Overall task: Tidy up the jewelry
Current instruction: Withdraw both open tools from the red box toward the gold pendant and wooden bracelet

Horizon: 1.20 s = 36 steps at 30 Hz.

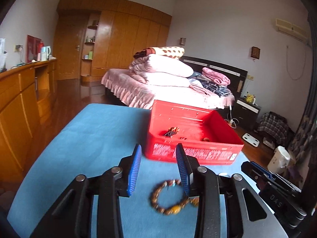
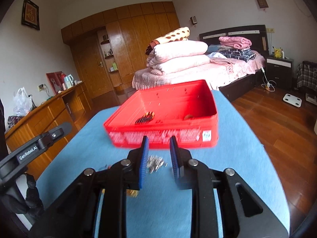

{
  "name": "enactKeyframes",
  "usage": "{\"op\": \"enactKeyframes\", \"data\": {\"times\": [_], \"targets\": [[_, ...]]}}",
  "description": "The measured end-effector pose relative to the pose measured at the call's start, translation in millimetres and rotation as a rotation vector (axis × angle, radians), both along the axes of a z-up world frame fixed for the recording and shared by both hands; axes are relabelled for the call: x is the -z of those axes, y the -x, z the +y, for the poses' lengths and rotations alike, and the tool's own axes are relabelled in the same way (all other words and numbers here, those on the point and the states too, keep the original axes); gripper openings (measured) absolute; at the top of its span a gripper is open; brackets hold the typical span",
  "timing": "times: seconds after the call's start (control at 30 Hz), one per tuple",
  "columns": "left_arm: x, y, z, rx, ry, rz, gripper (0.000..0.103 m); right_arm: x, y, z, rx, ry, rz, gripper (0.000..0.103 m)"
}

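Ribbed blue pads of the left gripper [image 1: 158,148] stand apart above a brown beaded bracelet [image 1: 170,197] on blue felt [image 1: 89,138]; the right gripper [image 2: 158,140], jaws parted and empty, faces a glossy red rectangular tin [image 2: 168,107].

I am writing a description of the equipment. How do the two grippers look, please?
Both are alike. The left gripper and the right gripper have black linkage arms with round silver pivot pins, and flat blue ribbed pads on the fingers. In the right wrist view, the left one's black body carries white lettering, "GenRobot.AI". A black glove is beside it.
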<state>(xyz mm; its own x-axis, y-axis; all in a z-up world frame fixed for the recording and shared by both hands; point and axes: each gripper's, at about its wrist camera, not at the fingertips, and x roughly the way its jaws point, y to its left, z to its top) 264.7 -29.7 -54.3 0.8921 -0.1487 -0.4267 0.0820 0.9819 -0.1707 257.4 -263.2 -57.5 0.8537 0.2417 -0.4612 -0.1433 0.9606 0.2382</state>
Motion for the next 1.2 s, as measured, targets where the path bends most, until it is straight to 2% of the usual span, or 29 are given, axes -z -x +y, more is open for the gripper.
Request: {"op": "enactKeyframes", "data": {"times": [0.13,0.37,0.6,1.0,1.1,1.2], "targets": [[16,16,0,-0.018,-0.038,0.011,0.036,15,10,26,-0.026,0.014,0.052,0.022],[32,23,0,-0.009,-0.055,0.056,0.036,32,11,57,-0.047,0.064,0.133,0.022],[46,23,8,-0.009,-0.054,0.108,0.036,39,4,65,-0.058,0.102,0.179,0.024],[51,20,12,-0.009,-0.034,0.126,0.036,46,-4,75,-0.041,0.129,0.222,0.024],[51,20,13,-0.008,-0.033,0.126,0.036,47,-6,76,-0.04,0.14,0.238,0.029],[51,20,13,-0.004,-0.033,0.126,0.036,50,-10,76,-0.034,0.144,0.266,0.029]]}}
